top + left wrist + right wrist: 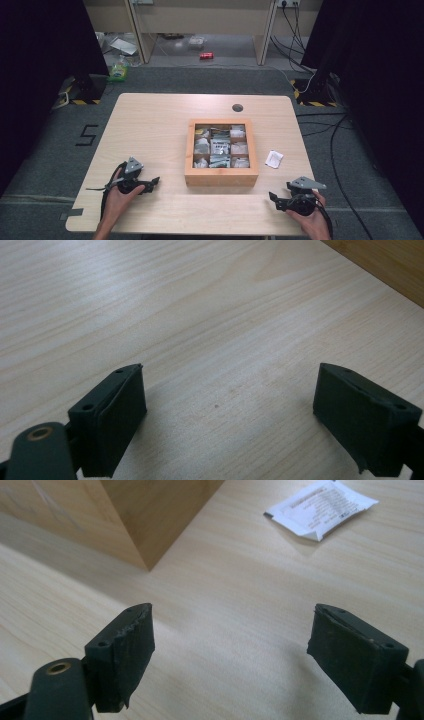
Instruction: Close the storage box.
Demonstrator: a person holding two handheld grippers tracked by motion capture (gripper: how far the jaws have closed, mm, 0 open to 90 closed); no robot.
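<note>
Sachet (322,507) lay flat on table (150,125), at 1 o'clock from right gripper (230,655), long axis slanting up-right. Right jaws apart, empty. Left gripper (230,415) apart too, empty, much farther. Wooden box (221,177) at 11 o'clock from right jaws.

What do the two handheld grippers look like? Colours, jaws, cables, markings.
Both are black two-jaw units. The left gripper and the right gripper each carry a grey three-cornered plate on top, and a black cable trails back from each along the forearm. In the gripper views the jaws are blocky matte-black pads with small screw holes and a brass-coloured pivot bush at lower left. No printed markings are visible. The forearms show no sleeves.
</note>
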